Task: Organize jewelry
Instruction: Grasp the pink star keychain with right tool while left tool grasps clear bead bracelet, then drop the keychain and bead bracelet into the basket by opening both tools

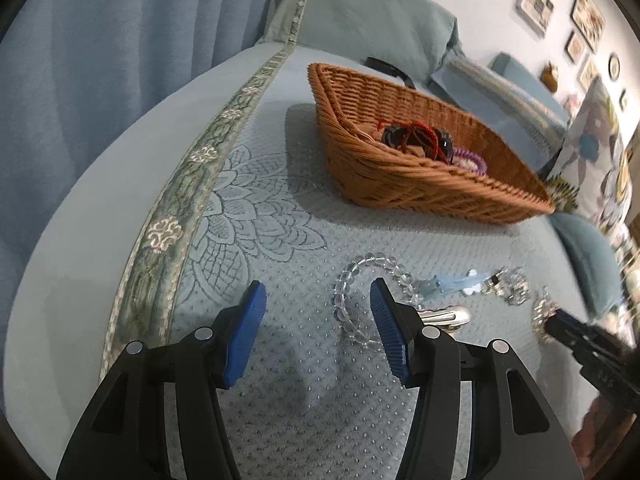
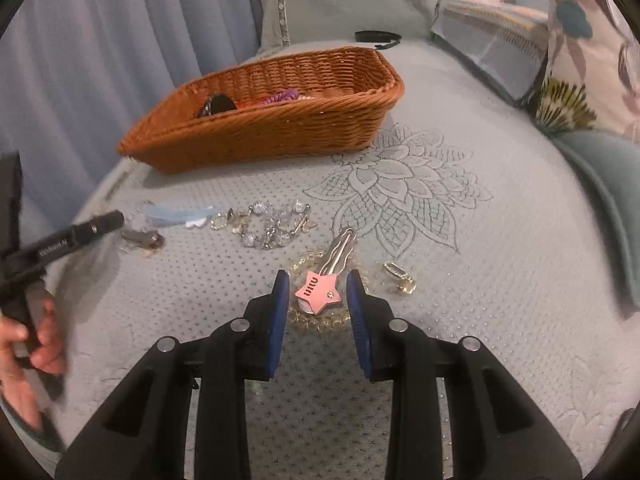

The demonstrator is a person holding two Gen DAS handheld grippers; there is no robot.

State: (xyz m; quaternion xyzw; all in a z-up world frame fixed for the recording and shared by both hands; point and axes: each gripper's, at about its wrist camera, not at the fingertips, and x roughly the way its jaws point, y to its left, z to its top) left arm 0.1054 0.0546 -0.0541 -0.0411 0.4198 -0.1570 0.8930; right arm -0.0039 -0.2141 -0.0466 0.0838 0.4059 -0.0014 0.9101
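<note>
Jewelry lies on the bed (image 2: pixel 460 320): a pink star clip (image 2: pixel 319 295) sits between the spread jaws of the right gripper (image 2: pixel 318 304), seemingly untouched; the left gripper (image 1: pixel 318 316) is spread beside a clear bead bracelet (image 1: pixel 356 280).

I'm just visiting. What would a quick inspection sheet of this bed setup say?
Surface: quilted blue bedspread.
Job's things: wicker basket already holding some pieces; pink star hair clip on a yellow bead bracelet; clear bead bracelet; crystal bracelet; blue clip; gold clasp.
Clutter: black strap.
Grippers: left gripper open, empty; right gripper open around the star clip.
Cables: nothing seen.
Surroundings: curtain, pillows, wall frames.
</note>
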